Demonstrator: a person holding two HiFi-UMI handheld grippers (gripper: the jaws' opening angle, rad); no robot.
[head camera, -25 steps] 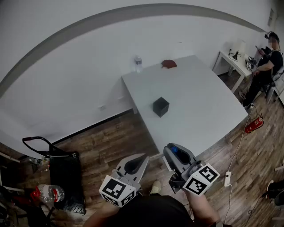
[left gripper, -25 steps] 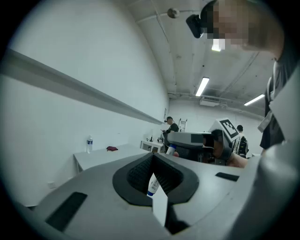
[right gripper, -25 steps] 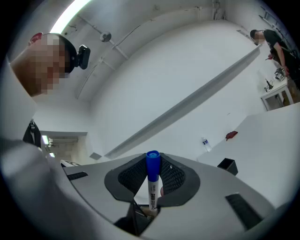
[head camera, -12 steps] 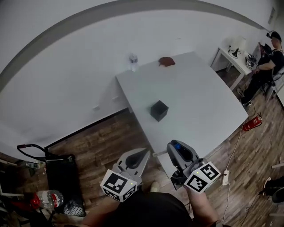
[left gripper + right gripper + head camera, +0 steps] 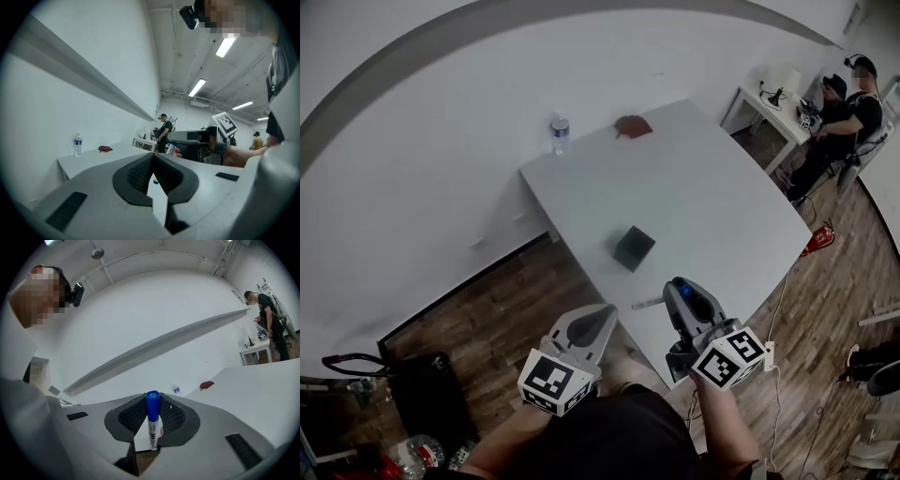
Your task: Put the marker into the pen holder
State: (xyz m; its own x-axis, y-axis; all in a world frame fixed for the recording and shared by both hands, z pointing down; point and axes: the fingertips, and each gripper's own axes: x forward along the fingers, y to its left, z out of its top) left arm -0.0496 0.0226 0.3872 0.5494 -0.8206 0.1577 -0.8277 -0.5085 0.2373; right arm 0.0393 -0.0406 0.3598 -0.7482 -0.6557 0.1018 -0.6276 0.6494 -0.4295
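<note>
Surface (image 5: pixel 712 206): white, and it sits closer and lower in the head view than a second ago. Its near edge now lies under the right hand-held gripper (image 5: pixel 680 287).

Right hand-held gripper: clamped on the marker.

Left hand-held gripper (image 5: pixel 607 312): jaws together and empty, at 9 o'clock of the right one, over the wood floor.

Pen holder (image 5: pixel 634 247): black cube standing on the surface, at 10 o'clock of the right hand-held gripper and apart from it.

Marker (image 5: pixel 152 425): upright between the right jaws, blue cap outward.
</note>
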